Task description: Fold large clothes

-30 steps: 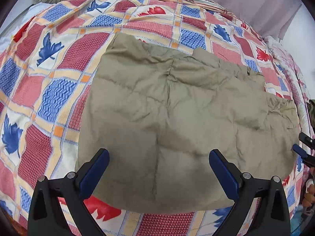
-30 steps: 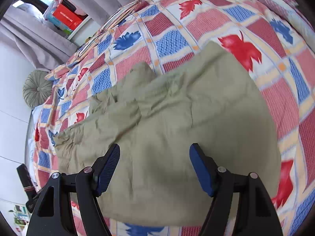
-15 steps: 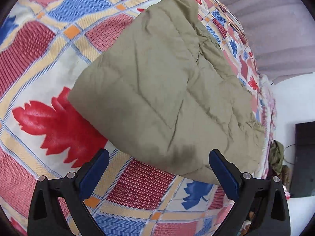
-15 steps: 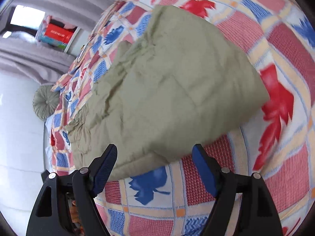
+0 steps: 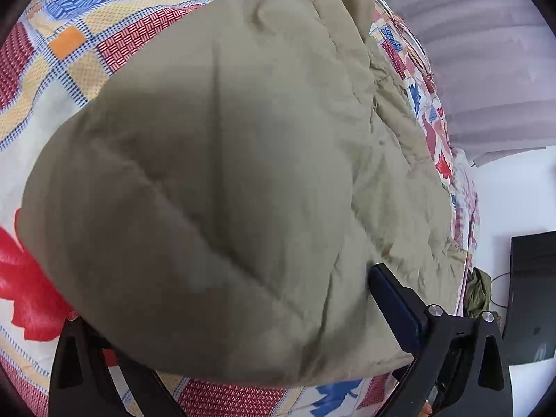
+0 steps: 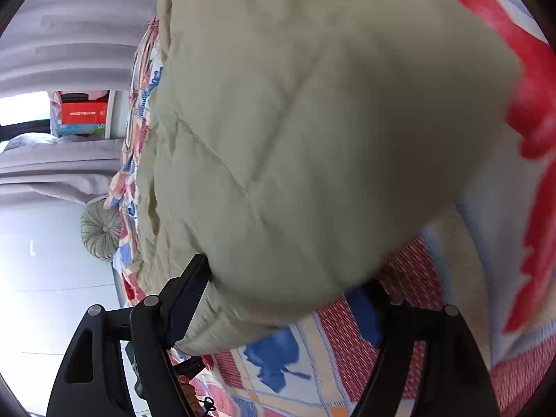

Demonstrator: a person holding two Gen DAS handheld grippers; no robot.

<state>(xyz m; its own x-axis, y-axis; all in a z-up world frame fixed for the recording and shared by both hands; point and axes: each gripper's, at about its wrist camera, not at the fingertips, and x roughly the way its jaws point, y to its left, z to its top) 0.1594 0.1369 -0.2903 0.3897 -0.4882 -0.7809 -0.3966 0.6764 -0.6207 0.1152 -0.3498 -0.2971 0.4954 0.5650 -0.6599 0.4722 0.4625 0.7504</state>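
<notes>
A folded olive-green padded garment point(image 5: 243, 160) lies on the patterned bedspread point(image 5: 80, 45) and fills both wrist views; it shows in the right wrist view point(image 6: 312, 132) too. My left gripper point(image 5: 226, 316) is open, its jaws astride the garment's near corner. The right finger point(image 5: 396, 302) rests on top of the cloth and the left finger is hidden under the edge. My right gripper point(image 6: 288, 299) is open, astride the garment's other near corner, one finger point(image 6: 191, 288) above the cloth and the other point(image 6: 365, 309) below the edge.
The bedspread point(image 6: 451, 278) extends under and around the garment. Grey curtains point(image 5: 486, 52) hang behind the bed. A round grey cushion point(image 6: 100, 232) lies at the bed's far end. A dark screen point(image 5: 531, 295) stands beside the bed. A red box point(image 6: 83, 113) sits by the window.
Both grippers have dropped low and moved forward onto the garment's near edge; the cloth now sits between the open jaws of each, where before it lay ahead of them.
</notes>
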